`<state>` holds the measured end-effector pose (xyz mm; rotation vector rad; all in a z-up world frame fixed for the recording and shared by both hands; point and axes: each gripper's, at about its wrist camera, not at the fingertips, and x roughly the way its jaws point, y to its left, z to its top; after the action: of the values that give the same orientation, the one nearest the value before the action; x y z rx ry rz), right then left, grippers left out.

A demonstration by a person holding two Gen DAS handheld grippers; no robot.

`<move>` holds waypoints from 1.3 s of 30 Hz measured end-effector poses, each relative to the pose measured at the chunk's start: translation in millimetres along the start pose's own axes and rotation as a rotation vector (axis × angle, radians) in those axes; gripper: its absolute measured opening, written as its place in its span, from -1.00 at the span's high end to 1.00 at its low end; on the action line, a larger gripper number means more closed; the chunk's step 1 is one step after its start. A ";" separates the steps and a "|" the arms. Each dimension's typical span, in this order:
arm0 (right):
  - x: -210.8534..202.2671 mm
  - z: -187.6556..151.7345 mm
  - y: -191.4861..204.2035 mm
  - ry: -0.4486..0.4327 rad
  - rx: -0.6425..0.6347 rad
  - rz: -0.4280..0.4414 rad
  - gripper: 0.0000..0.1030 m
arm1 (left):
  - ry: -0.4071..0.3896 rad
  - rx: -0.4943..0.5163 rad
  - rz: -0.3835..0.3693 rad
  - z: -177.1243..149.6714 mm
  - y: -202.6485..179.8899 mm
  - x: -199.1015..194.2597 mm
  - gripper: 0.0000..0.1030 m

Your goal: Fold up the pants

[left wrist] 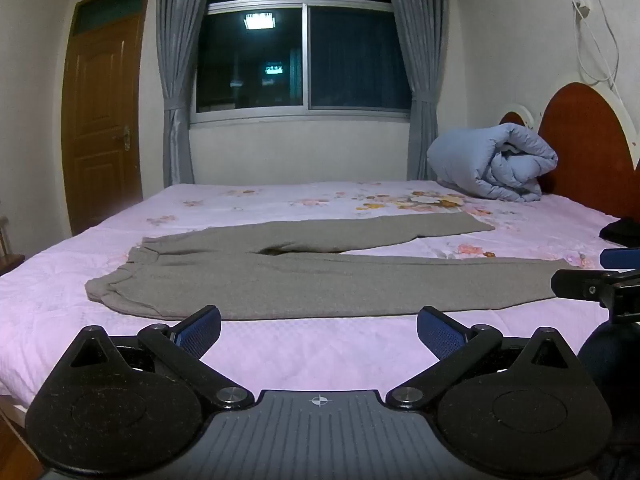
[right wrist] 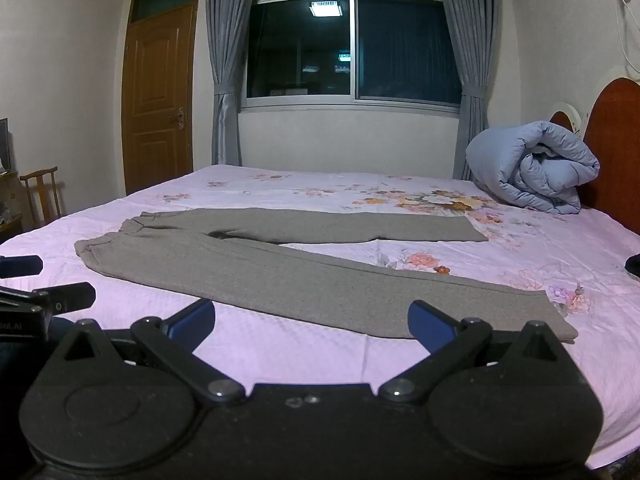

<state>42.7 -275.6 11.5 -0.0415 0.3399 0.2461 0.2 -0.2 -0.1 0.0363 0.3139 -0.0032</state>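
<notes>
Grey pants (left wrist: 304, 280) lie flat on the pink floral bed sheet (left wrist: 320, 344), waistband at the left, two legs spread apart toward the right. They also show in the right wrist view (right wrist: 280, 272). My left gripper (left wrist: 319, 330) is open and empty, just in front of the near leg's edge. My right gripper (right wrist: 312, 326) is open and empty, in front of the near leg close to its cuff (right wrist: 556, 320). The right gripper's fingers (left wrist: 576, 284) show at the right edge of the left wrist view.
A rolled blue quilt (left wrist: 492, 164) lies at the far right by the red headboard (left wrist: 588, 140). A dark object (left wrist: 620, 230) sits at the bed's right edge. A window with grey curtains (left wrist: 176, 72) and a wooden door (left wrist: 100, 120) stand behind; a chair (right wrist: 40, 196) stands left.
</notes>
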 end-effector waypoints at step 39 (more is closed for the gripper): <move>-0.9 -0.6 0.4 -0.001 -0.002 -0.001 -0.89 | -0.007 0.011 -0.017 1.4 1.0 -2.5 -1.00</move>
<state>41.6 -275.5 11.2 -0.0434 0.3384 0.2450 -1.7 0.7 2.0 0.0449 0.3069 -0.0219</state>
